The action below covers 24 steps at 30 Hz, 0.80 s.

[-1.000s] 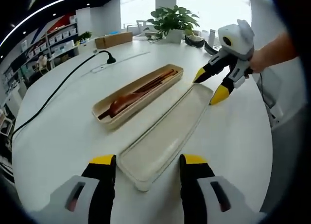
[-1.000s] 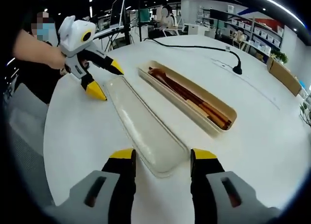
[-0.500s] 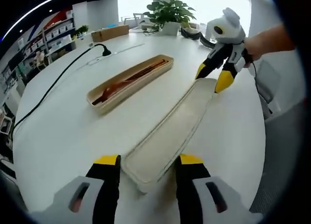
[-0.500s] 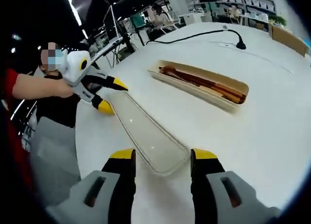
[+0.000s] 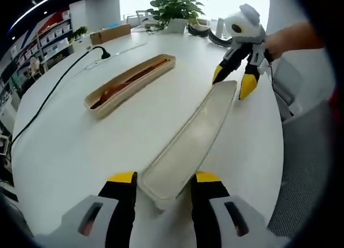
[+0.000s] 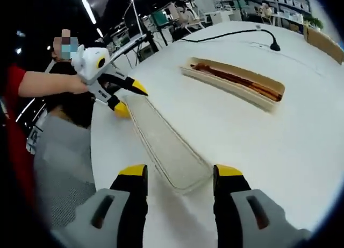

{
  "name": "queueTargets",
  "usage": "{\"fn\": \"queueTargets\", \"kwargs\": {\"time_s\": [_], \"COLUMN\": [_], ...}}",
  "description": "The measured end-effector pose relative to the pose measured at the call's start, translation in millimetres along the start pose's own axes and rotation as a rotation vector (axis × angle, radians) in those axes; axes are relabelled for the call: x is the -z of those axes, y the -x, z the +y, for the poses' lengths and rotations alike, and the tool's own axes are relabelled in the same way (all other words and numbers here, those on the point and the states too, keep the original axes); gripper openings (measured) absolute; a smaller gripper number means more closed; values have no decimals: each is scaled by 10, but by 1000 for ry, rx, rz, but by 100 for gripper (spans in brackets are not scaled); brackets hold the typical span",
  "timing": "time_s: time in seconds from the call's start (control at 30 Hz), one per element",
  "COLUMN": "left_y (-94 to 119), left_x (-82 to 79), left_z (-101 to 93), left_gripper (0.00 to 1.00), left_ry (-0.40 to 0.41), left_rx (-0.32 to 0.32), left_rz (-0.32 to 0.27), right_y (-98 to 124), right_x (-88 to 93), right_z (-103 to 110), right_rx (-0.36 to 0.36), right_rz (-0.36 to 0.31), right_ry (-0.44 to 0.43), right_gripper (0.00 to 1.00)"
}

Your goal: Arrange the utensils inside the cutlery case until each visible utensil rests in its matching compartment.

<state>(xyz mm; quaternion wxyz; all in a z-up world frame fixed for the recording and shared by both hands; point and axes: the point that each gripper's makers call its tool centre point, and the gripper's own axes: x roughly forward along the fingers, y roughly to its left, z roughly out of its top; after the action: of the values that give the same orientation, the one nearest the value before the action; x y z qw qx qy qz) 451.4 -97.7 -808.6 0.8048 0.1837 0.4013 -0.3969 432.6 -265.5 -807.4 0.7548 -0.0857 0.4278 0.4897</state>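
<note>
Compared with a second back, the lid (image 5: 189,137) has been drawn nearer in the left gripper view, while the cutlery case (image 5: 130,84) with its brown utensils (image 5: 126,82) sits further off on the white table (image 5: 80,146); the left gripper (image 5: 162,179) is seen with its jaws spread, the lid's near end lying between them but not gripped as far as can be told; at the far end the right gripper (image 5: 232,82) is splayed over the lid's tip too.

Over in the right gripper view the same thing is mirrored; the right gripper (image 6: 175,172) is parted around its end of the lid (image 6: 164,143), and the left gripper (image 6: 130,99) straddles the other end; the case (image 6: 235,83), well apart, already holds the utensils (image 6: 231,78).

Risk-wise, probably this: if only one end gets pinched, the lid could be skewed or flipped off the table edge, which is close; a careless swing could also knock the case and spill what's been sorted.

No brand, label or readable writing can be made out anywhere.
</note>
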Motion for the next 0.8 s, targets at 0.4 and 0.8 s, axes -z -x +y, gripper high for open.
{"fn": "queueTargets", "kwargs": {"time_s": [0.4, 0.8], "left_y": [55, 81], "left_x": [92, 127], "left_z": [-149, -180], "left_gripper": [36, 34], "left_ry": [-28, -46], "left_rx": [28, 64], "left_rz": [37, 61], "right_y": [108, 98], "right_x": [31, 109], "right_z": [55, 119], "right_rx": [-68, -56], "right_rz": [6, 81], "right_ry": [-115, 133], "right_gripper": [40, 32]}}
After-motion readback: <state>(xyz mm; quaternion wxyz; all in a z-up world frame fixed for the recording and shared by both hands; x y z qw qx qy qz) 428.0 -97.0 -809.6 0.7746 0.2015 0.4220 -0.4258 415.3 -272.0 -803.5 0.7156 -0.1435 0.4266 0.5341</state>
